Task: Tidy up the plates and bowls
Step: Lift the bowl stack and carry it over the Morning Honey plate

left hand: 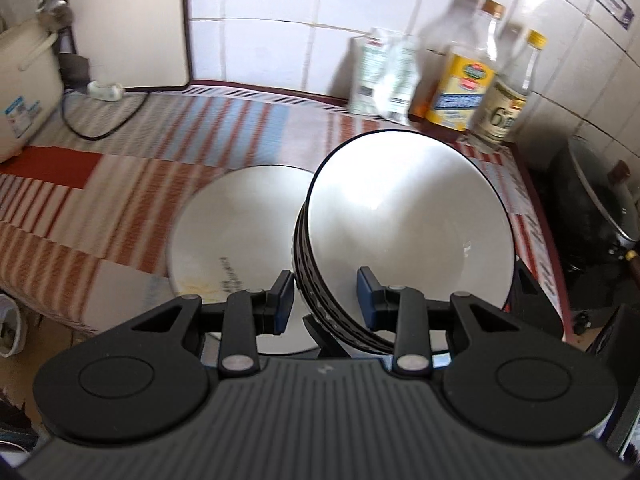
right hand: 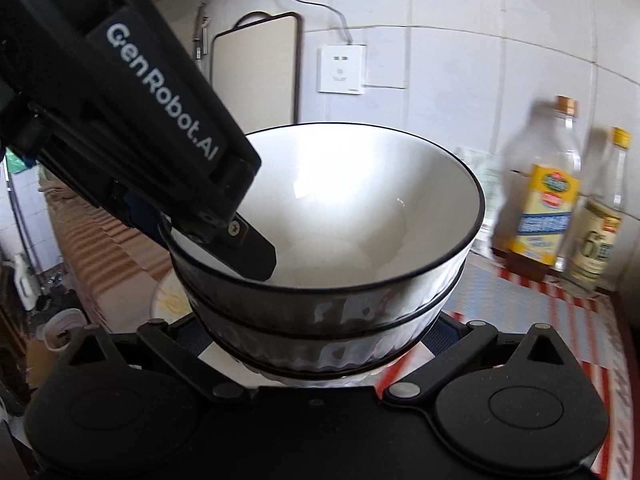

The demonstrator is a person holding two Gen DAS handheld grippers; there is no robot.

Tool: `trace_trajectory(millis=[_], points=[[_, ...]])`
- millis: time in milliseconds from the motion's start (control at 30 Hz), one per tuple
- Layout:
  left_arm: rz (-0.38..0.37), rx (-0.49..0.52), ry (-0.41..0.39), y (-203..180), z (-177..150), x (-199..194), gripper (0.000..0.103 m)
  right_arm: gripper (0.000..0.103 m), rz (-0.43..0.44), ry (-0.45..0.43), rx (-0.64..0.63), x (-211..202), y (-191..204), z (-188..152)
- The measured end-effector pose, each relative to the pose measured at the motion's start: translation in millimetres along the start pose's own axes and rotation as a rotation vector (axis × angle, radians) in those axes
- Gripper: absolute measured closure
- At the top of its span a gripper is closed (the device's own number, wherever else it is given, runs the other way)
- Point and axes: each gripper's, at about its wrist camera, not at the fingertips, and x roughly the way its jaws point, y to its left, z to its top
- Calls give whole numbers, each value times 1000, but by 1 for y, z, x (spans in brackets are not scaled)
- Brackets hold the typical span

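Two stacked bowls [right hand: 320, 280]; one plate [left hand: 236, 236]; three bottles [left hand: 460, 84]; two grippers [left hand: 326, 300].

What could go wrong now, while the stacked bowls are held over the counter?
1. The stacked bowls are tilted; the left gripper pinches only the rim, so they could slip.
2. A drop would hit the white plate below.
3. The bottles stand close beside; a swing could knock them.
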Motion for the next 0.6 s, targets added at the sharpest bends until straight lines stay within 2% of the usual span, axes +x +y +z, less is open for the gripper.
trace_trajectory(millis=[233, 400, 600], points=[[23, 19, 31, 32, 7, 16, 71, 0, 27, 28, 32, 30, 23, 3], [6, 10, 56, 53, 13, 32, 71, 0, 15, 69, 41, 52, 30, 5], [-49, -12, 102, 75, 21, 54, 71, 0, -26, 110, 43, 68, 41, 5]])
